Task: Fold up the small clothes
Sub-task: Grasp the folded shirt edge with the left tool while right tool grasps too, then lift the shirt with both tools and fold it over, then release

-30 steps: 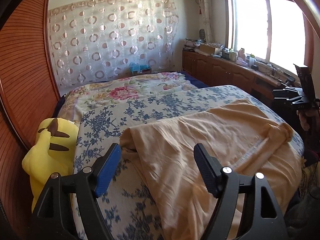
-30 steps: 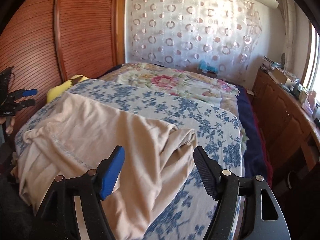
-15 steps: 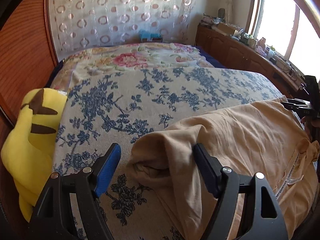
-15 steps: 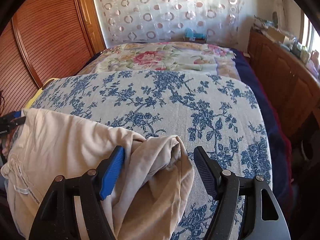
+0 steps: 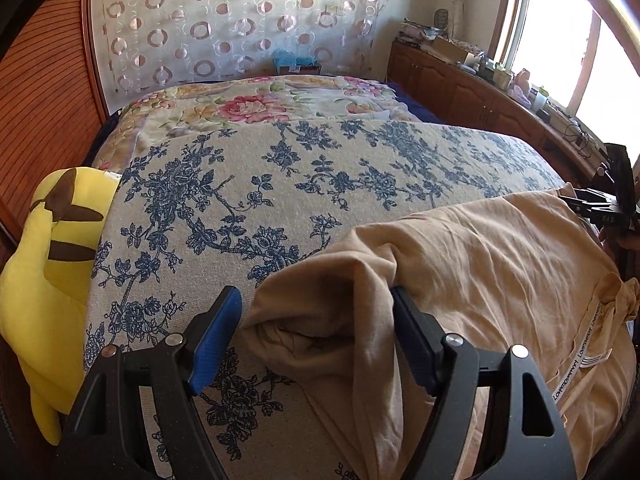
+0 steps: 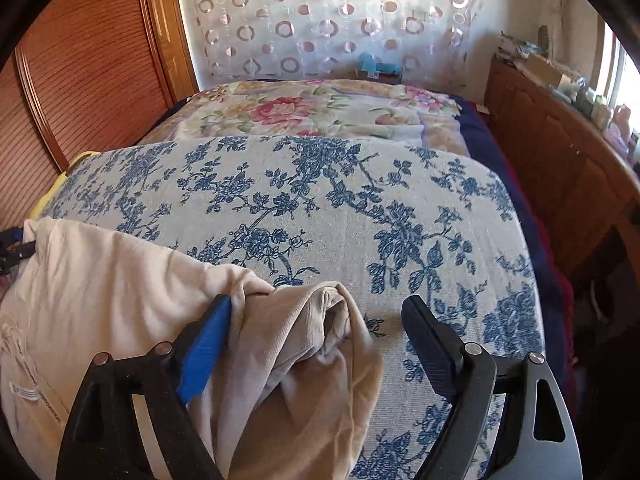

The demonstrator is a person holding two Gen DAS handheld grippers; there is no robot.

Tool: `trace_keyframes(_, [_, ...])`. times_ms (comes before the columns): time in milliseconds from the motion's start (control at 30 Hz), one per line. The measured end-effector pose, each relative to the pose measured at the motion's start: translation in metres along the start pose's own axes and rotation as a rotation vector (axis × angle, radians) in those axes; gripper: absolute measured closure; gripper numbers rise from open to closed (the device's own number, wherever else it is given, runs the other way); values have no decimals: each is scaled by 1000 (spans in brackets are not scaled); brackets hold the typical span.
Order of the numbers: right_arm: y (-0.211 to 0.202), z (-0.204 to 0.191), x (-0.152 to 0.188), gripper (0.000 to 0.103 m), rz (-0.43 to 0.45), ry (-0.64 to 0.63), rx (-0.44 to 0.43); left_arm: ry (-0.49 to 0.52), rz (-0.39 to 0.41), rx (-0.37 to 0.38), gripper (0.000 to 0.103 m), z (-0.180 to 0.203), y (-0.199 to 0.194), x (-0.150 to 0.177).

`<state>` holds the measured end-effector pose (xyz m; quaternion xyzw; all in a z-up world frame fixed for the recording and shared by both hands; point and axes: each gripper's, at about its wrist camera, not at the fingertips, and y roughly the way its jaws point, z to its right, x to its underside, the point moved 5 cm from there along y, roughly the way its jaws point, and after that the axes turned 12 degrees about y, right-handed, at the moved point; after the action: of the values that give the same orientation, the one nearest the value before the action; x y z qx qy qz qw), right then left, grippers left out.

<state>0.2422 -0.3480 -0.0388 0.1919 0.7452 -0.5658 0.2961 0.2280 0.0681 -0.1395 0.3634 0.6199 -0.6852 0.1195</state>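
A beige garment (image 5: pixel 500 264) lies spread across the near part of the bed's blue-flowered cover (image 5: pixel 280 168). My left gripper (image 5: pixel 316 332) straddles its bunched left corner: the right finger rests against the cloth, and the blue pad (image 5: pixel 216 336) stands off it, so the jaws are open. In the right wrist view the same garment (image 6: pixel 112 280) ends in a folded corner between the fingers of my right gripper (image 6: pixel 320 332). Those jaws are opening; the blue pad (image 6: pixel 206 344) touches the cloth and the black finger (image 6: pixel 430 344) is well clear of it.
A yellow plush toy (image 5: pixel 52 264) lies at the bed's left edge beside a wooden wardrobe (image 6: pixel 80 80). A flowered quilt (image 6: pixel 304 112) covers the far half of the bed. Wooden cabinets (image 5: pixel 460 84) with clutter on top run along the right wall under the window.
Both grippers have come forward and down onto the garment's far corners, which now sit between the fingers. The right jaws stand wider than half a second ago.
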Motion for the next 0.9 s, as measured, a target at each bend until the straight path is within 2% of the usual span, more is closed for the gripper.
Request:
trace_keyframes(67, [1, -3, 1, 17, 3, -17, -8, 5, 0, 0, 29, 1, 0, 0])
trace_keyframes(100, [1, -5, 2, 20, 1, -25, -15, 8, 6, 13, 40, 3, 0, -1])
trace_keyframes(133, [0, -9, 3, 37, 5, -41, -26, 10, 14, 47, 59, 6, -1, -1])
trace_keyframes(167, [0, -14, 5, 63, 4, -59, -50, 6, 15, 85, 76, 10, -2, -2])
trace_keyframes(200, [-2, -21, 8, 78, -8, -74, -88, 1, 14, 108, 83, 13, -4, -2])
trace_keyframes(233, [-4, -27, 12, 86, -27, -83, -117, 11, 10, 109, 87, 17, -6, -3])
trace_keyframes(267, [-7, -33, 15, 89, -25, -102, -113, 26, 7, 97, 90, 21, -9, -4])
trace_keyframes(333, [-25, -46, 20, 91, 12, -155, -122, 42, 32, 72, 91, 26, -27, -9])
trace_keyframes(433, [-75, -59, 20, 91, 125, -176, -140, 56, 128, 68, 91, 31, -73, -21])
trace_keyframes(700, [-260, -81, -4, 92, 462, -196, -170, 112, 487, 21, 92, 52, -264, -70])
trace_keyframes(833, [-358, -97, -14, 92, 642, -230, -176, 170, 654, -46, 92, 63, -358, -91])
trace_keyframes(900, [-398, -106, -15, 92, 713, -256, -177, 187, 710, -81, 92, 65, -392, -96])
